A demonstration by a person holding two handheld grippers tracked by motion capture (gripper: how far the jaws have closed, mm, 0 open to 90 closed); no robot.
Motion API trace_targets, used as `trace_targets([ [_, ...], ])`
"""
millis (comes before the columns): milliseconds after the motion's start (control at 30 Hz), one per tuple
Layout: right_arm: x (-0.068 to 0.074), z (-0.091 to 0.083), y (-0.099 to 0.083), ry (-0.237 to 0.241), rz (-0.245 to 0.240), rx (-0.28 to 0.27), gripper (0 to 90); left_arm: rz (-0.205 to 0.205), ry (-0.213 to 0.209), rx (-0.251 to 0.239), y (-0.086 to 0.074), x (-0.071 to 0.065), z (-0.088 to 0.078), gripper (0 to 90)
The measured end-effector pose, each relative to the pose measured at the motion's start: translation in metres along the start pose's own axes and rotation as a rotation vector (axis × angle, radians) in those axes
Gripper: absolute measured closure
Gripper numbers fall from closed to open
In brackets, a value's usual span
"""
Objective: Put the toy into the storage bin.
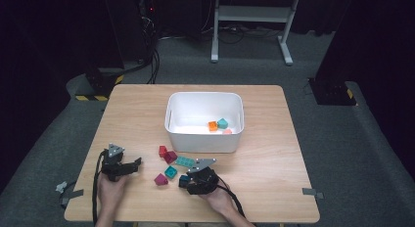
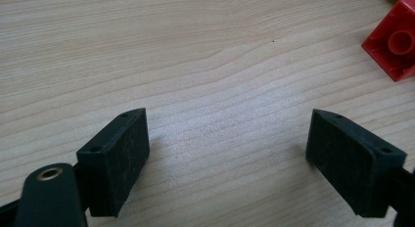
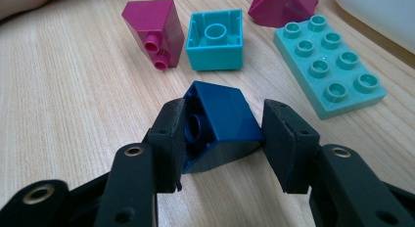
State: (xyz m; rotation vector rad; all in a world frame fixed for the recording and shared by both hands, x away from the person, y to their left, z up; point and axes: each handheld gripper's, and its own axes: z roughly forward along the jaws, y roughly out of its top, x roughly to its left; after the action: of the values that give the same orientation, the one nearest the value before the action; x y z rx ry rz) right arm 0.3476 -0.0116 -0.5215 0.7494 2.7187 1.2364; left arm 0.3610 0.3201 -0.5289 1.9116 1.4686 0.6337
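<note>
Now right hand-held gripper [image 3: 222, 139] clamped on dark blue brick [image 3: 220, 126]; left hand-held gripper [image 2: 227, 153] jaws apart.

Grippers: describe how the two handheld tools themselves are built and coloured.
Both the left gripper and right gripper are black, each topped by a grey three-cornered plate and trailing a black cable. Their jaws end in blocky black pads with small screw holes; brass-coloured rivets mark the linkages.

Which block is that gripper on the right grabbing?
Start at the white bin mid-table, then come toward the person's right gripper. Between its jaws sits the dark blue block: sloped on one side, and the lone navy piece among pink and turquoise neighbours.
</note>
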Motion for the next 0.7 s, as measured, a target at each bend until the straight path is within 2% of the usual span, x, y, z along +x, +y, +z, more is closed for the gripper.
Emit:
trace_targets([
  [400, -0.006, -0.01, 0.0, -0.006, 0.018, -0.025, 53.1, 0.0, 0.0, 0.0, 0.0, 0.0, 0.0, 16.5],
  [700, -0.014, -0.026, 0.002, -0.014, 0.041, -0.056, 53.1, 0.0, 0.0, 0.0, 0.0, 0.0, 0.0, 16.5],
])
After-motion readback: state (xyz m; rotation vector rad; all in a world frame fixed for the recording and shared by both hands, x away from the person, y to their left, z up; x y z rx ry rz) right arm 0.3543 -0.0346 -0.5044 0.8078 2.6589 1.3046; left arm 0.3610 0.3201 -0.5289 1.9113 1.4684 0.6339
